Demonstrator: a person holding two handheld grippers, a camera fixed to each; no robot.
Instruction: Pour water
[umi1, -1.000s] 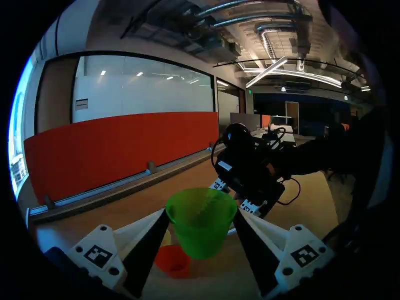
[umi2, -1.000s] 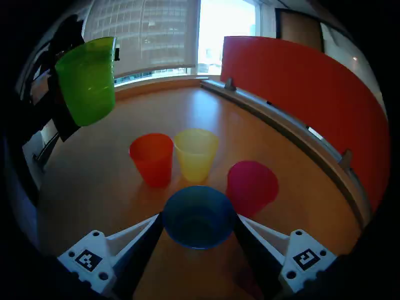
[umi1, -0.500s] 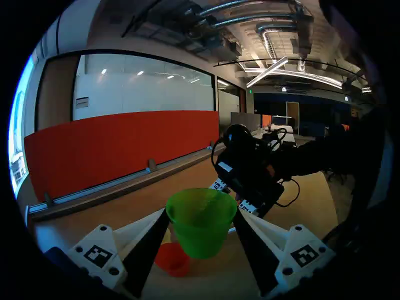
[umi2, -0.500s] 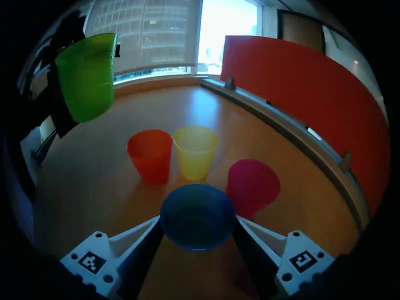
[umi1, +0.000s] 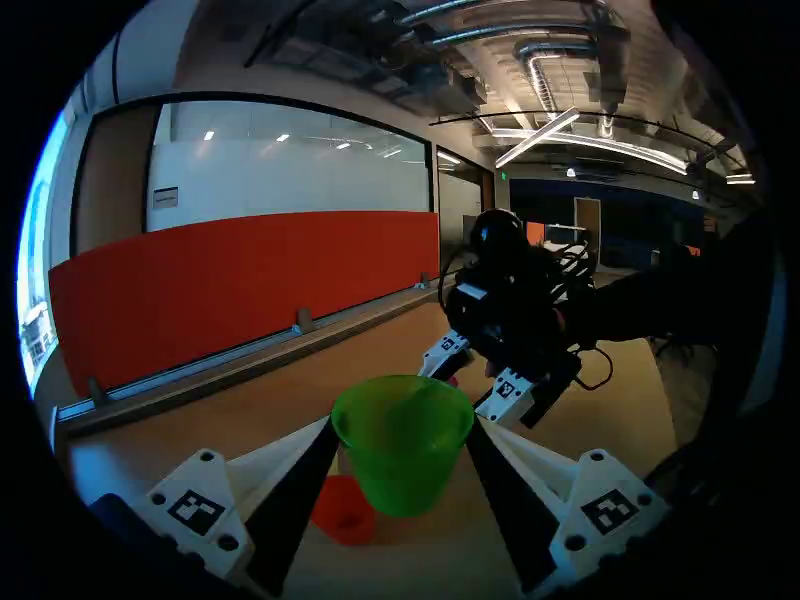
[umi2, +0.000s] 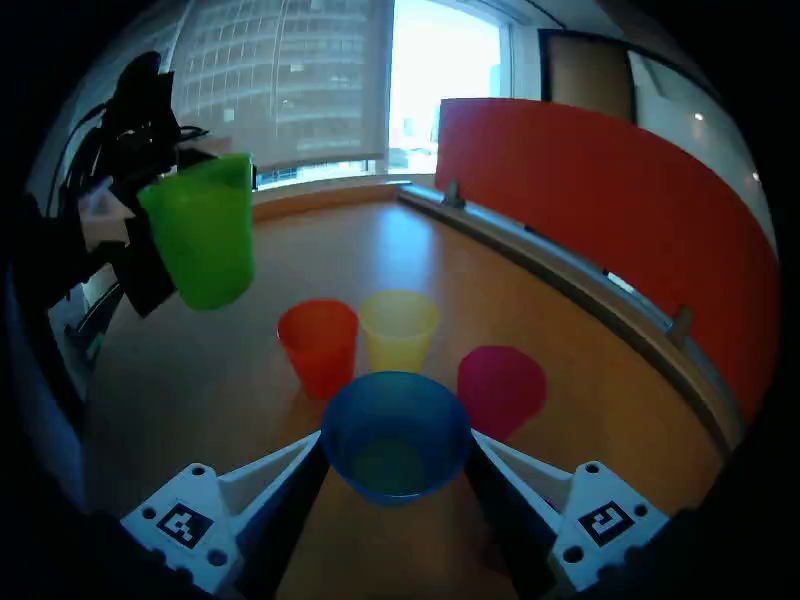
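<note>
— Where do we have the green cup (umi1: 402, 455)?
— Clamped in our left tool (umi1: 400, 430), 1 finger pressing on each side of its wall. In the right gripper view it hangs in the air above the desk (umi2: 200, 400), leaning slightly.
— And our right tool (umi2: 395, 440)?
— It grips the blue cup (umi2: 395, 435) the same way, both fingers against its sides, mouth towards the camera.
— What stands on the desk?
— We see 3 cups: the orange cup (umi2: 320, 345) and yellow cup (umi2: 398, 328) just beside each other, the pink cup (umi2: 500, 390) near them on the side of the red partition (umi2: 620, 220).
</note>
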